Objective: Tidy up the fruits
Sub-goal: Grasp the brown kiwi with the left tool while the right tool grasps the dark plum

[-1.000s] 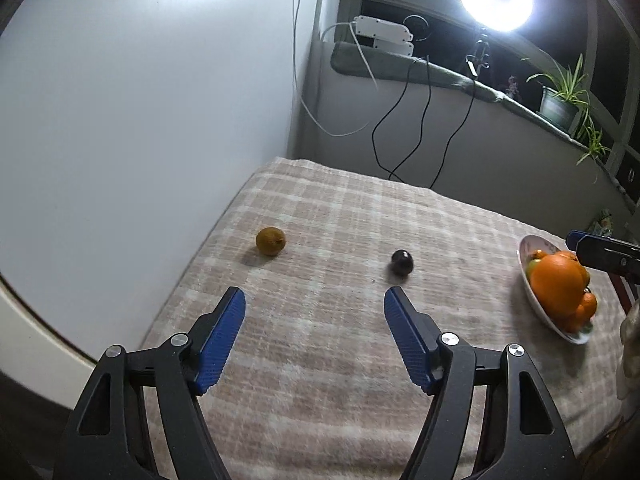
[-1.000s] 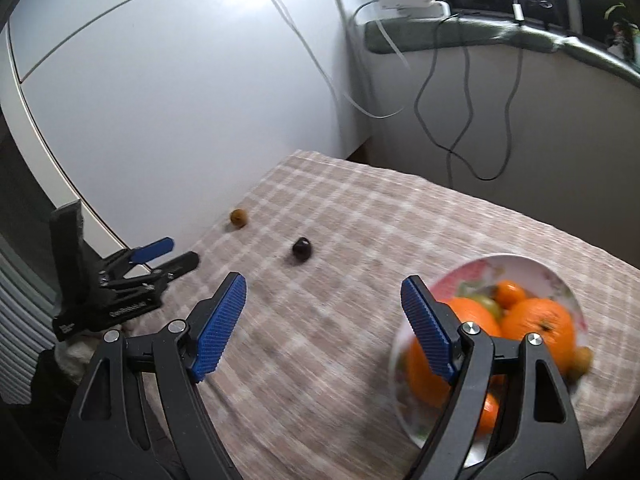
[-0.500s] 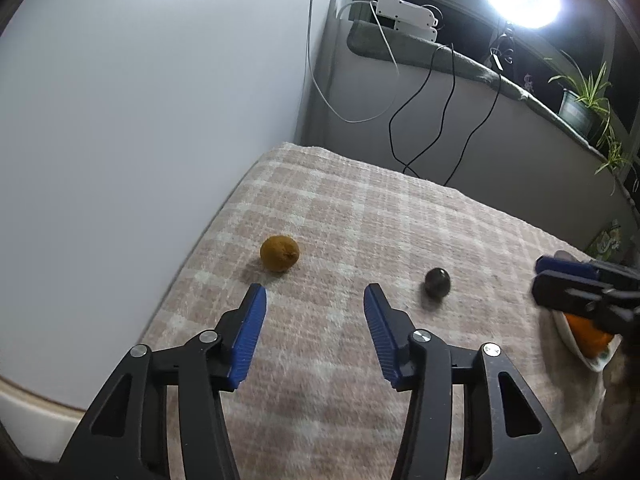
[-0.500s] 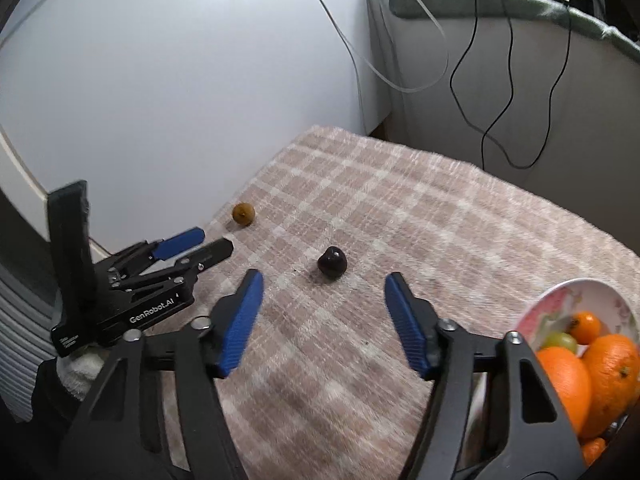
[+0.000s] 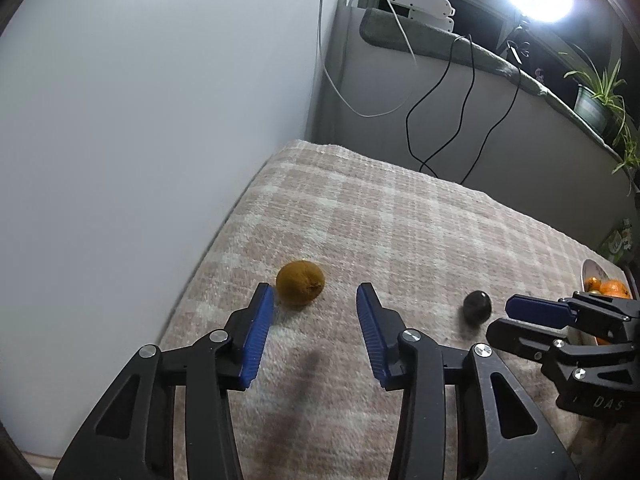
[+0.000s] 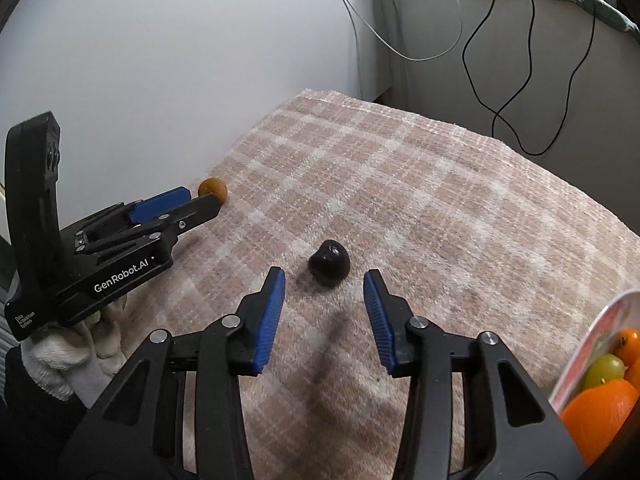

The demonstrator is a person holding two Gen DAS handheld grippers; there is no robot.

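Left hand-held gripper (image 5: 315,294) spread, closing, nothing pinched | right hand-held gripper (image 6: 324,280) likewise | gloved hand (image 6: 76,344) only right view

On the black body of the left hand-held gripper (image 6: 200,204), seen from the right wrist, we read "GenRobot.AI" in white, with small print below reading "Data Acquisition System". On the right hand-held gripper (image 5: 508,316) we make out only "DAS".

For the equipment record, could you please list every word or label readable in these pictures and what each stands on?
"GenRobot.AI": on the side of the left gripper, seen from the right wrist.
"DAS": on the body of the right gripper, seen from the left wrist; the rest is cut off.
Small print on the left gripper's rear corner: too small to read reliably.
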